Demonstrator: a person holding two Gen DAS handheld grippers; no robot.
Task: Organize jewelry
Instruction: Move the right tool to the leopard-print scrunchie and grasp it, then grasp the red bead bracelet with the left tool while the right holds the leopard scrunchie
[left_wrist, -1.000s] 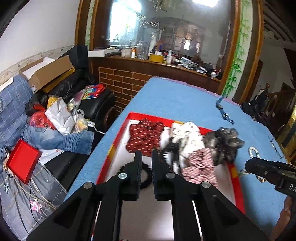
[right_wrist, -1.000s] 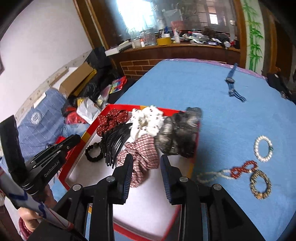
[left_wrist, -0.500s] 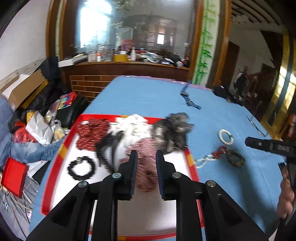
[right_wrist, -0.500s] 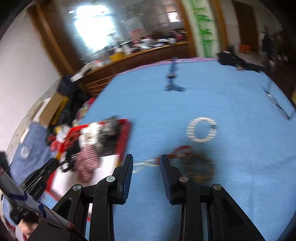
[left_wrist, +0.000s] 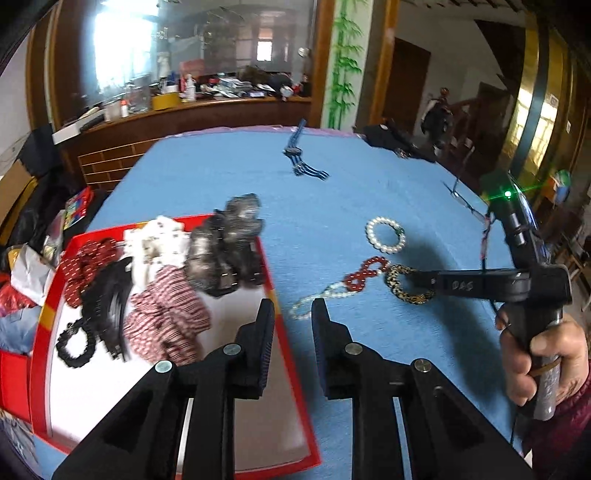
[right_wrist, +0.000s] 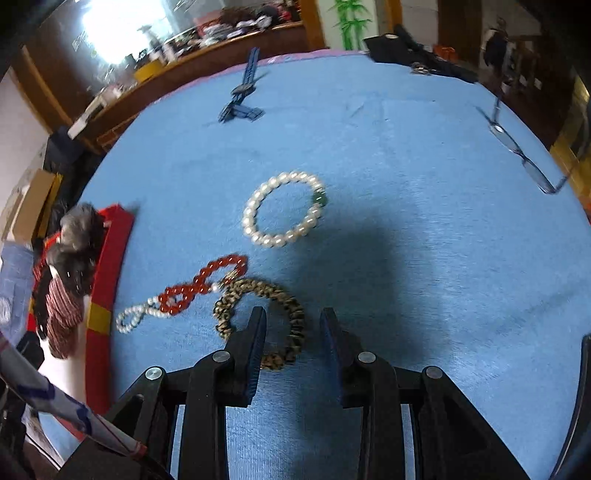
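Your right gripper (right_wrist: 293, 332) has its jaws spread over the leopard-print bracelet (right_wrist: 291, 314) on the blue tabletop (right_wrist: 406, 221); the pearl bracelet (right_wrist: 284, 208) lies just beyond; your left gripper (left_wrist: 291, 325), jaws parted and empty, hangs over the red tray (left_wrist: 275, 291) rim.

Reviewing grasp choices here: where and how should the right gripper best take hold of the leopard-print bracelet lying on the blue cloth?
Probably the near right arc of the leopard-print bracelet, approached from above. It lies flat as an open ring, and the open right gripper already straddles that arc, one finger inside the loop. The far left arc touches the red bead bracelet, so gripping there risks snagging it.
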